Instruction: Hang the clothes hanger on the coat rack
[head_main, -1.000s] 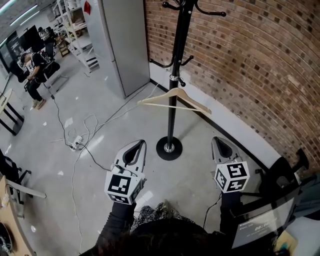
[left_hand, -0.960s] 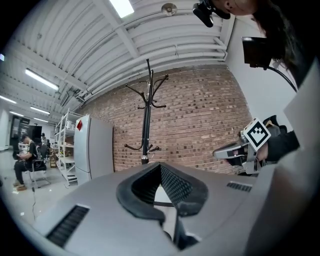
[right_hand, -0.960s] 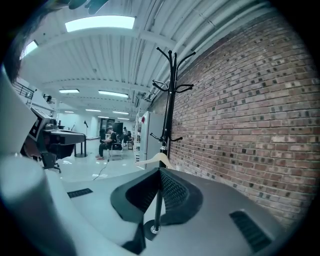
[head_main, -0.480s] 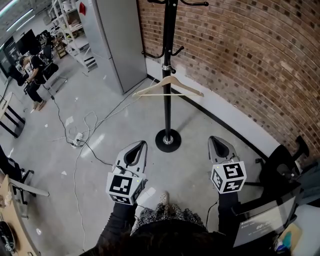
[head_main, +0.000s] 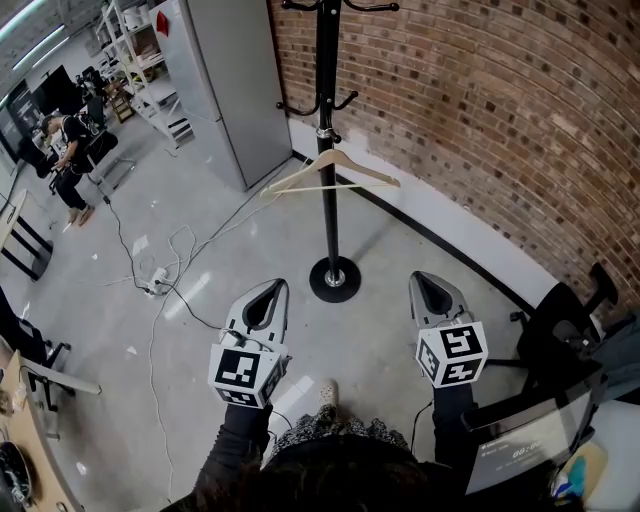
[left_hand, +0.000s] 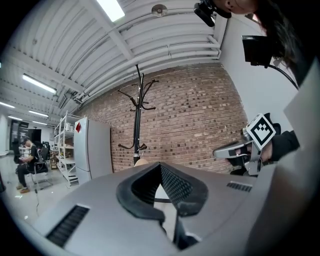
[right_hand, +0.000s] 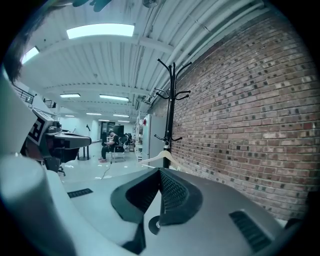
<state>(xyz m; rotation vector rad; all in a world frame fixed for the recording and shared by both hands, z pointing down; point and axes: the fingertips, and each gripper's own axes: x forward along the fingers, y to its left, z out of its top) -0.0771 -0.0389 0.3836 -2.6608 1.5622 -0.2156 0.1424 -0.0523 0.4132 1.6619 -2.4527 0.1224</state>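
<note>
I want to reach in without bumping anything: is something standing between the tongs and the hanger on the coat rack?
Nothing visible does. Only bare floor lies between the left tongs, the right tongs and the coat rack, where the hanger hangs. Some cables lie off to the left.

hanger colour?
Pale natural wood: the hanger is on the black rack. Shows best in the head view.
</note>
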